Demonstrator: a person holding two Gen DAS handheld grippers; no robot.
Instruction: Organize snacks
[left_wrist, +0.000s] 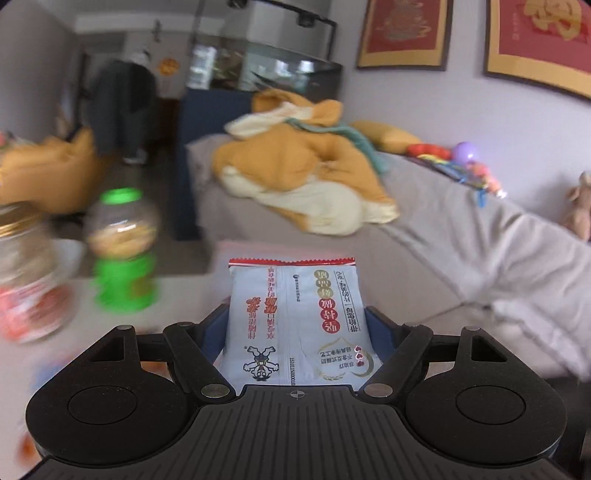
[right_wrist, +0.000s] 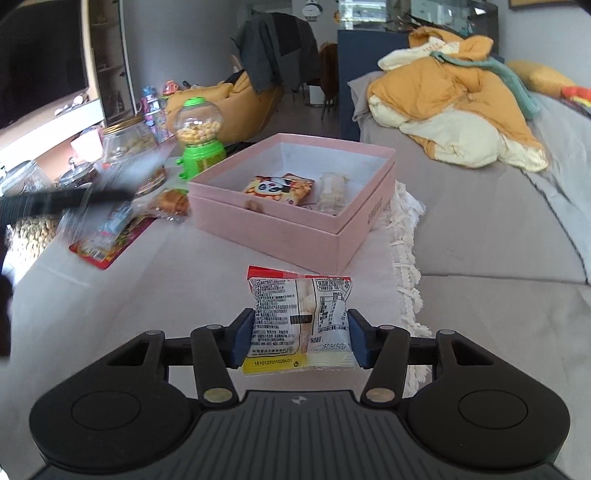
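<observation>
My left gripper (left_wrist: 297, 332) is shut on a white snack packet (left_wrist: 295, 321) with a red top edge and holds it above the table. My right gripper (right_wrist: 300, 338) is shut on a clear snack packet (right_wrist: 300, 317) with a red and yellow trim, held above the white tablecloth (right_wrist: 147, 295). Ahead of it stands an open pink box (right_wrist: 295, 225) with a panda-print packet (right_wrist: 279, 189) and a clear packet (right_wrist: 332, 192) inside. The left gripper shows as a dark blur (right_wrist: 55, 201) at the left of the right wrist view, over loose snack packets (right_wrist: 110, 236).
A green candy dispenser (right_wrist: 199, 136) and glass jars (right_wrist: 125, 140) stand left of the box. In the left wrist view the dispenser (left_wrist: 123, 251) and a jar (left_wrist: 26, 273) are blurred. A grey sofa (right_wrist: 498, 221) with an orange blanket (right_wrist: 454, 99) lies to the right.
</observation>
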